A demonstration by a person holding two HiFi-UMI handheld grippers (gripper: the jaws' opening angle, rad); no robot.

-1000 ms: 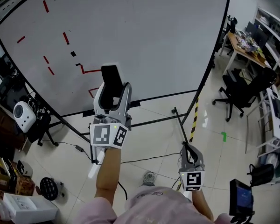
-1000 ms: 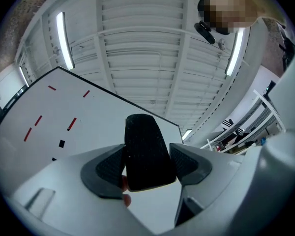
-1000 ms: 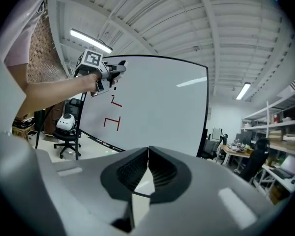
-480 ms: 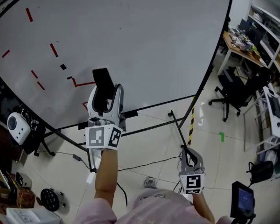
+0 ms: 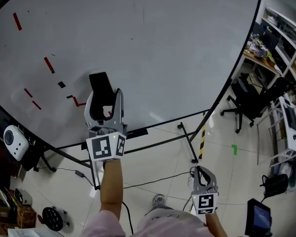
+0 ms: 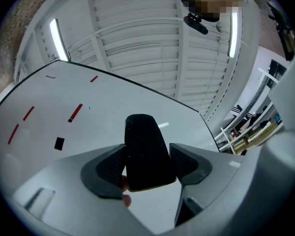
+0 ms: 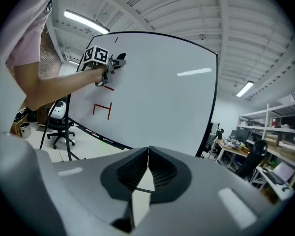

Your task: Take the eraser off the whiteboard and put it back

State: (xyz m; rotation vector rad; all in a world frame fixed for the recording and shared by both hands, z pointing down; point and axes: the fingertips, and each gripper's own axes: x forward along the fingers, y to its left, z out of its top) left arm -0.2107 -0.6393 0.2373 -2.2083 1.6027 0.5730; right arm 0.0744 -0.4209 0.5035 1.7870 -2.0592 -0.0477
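Observation:
A black eraser [image 5: 100,87] [image 6: 145,151] sits between the jaws of my left gripper [image 5: 104,100], which is shut on it and raised in front of the whiteboard [image 5: 153,43]. In the left gripper view the eraser stands upright between the dark pads [image 6: 108,168], with the board [image 6: 88,132] behind it; whether it touches the board I cannot tell. My right gripper [image 5: 203,174] hangs low at the person's side, jaws shut and empty. The right gripper view shows the left gripper [image 7: 108,63] up at the board [image 7: 162,92].
Red marks [image 5: 49,64] and small black squares [image 5: 62,84] dot the board's left part. The board's stand and legs [image 5: 187,142] reach onto the tiled floor. An office chair [image 5: 246,100], desks and shelves [image 5: 286,127] stand at the right; boxes and a white device [image 5: 12,142] at the left.
My left gripper with the eraser has drifted left and a little down in the head view, and the view itself has shifted so more of the board shows. The right gripper stays low and shut.

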